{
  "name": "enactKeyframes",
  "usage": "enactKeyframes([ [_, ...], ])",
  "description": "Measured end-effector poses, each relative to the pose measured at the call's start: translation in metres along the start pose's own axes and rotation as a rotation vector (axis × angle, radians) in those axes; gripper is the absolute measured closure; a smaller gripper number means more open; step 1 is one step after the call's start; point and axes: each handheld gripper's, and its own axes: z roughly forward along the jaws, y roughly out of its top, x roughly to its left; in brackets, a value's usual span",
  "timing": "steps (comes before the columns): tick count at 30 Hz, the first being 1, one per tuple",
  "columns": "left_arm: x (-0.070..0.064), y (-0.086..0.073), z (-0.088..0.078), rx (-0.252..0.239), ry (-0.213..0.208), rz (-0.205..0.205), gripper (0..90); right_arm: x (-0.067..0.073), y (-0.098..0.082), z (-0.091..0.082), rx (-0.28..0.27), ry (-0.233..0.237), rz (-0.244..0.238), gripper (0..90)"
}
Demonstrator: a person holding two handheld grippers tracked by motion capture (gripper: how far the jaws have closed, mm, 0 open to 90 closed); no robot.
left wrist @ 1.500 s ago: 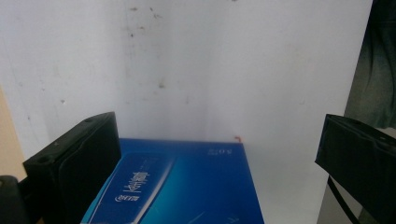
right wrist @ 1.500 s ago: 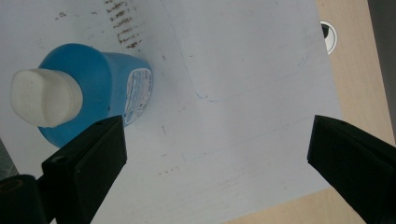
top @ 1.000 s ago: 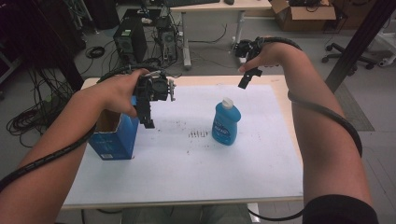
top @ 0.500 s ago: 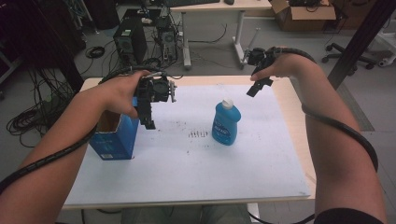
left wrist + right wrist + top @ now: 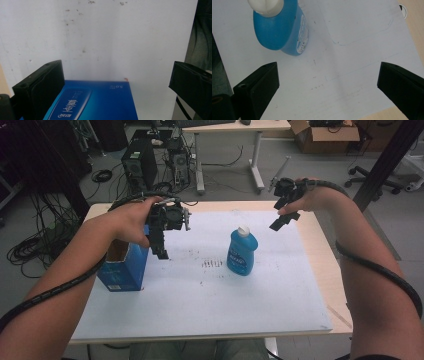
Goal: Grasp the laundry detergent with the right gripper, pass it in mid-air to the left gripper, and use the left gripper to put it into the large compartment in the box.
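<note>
A blue bottle (image 5: 242,252) with a white cap stands upright on the white sheet (image 5: 210,305) near the table's middle. An open-topped blue box (image 5: 122,267) stands at the left. My left gripper (image 5: 162,253) hangs in the air just right of the box, jaws pointing down. In the left gripper view it (image 5: 115,72) is open, with the box's blue side (image 5: 100,100) below and between the jaws, untouched. My right gripper (image 5: 280,222) hovers above and to the right of the bottle. In the right gripper view it (image 5: 328,70) is open and empty, the bottle (image 5: 279,27) ahead at upper left.
The sheet covers most of the wooden table (image 5: 320,245), whose bare edge runs along the right side. Faint pen marks (image 5: 214,264) dot the sheet by the bottle. Computer towers (image 5: 140,165), cables and another desk stand on the floor beyond the far edge.
My right gripper has drifted right and slightly nearer, away from the far edge. My left gripper, the box and the bottle have stayed put.
</note>
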Motion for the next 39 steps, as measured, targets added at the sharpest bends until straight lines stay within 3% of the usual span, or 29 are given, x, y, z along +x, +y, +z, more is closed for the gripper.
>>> enactKeyframes([
  [6,-0.002,0.0,-0.003,-0.002,0.006,-0.002,0.2,0.007,-0.009,0.001,-0.021,-0.002,-0.004,4.0],
  [17,-0.008,0.0,0.0,-0.002,-0.005,0.011,0.2,0.026,-0.025,0.007,-0.108,-0.001,-0.027,3.9],
  [30,-0.008,0.001,-0.002,-0.004,0.002,0.015,0.2,0.039,-0.054,0.032,-0.177,0.018,-0.013,3.8],
  [39,-0.009,0.003,-0.003,-0.003,-0.001,0.018,0.2,0.049,-0.064,0.051,-0.243,0.018,-0.017,3.9],
])
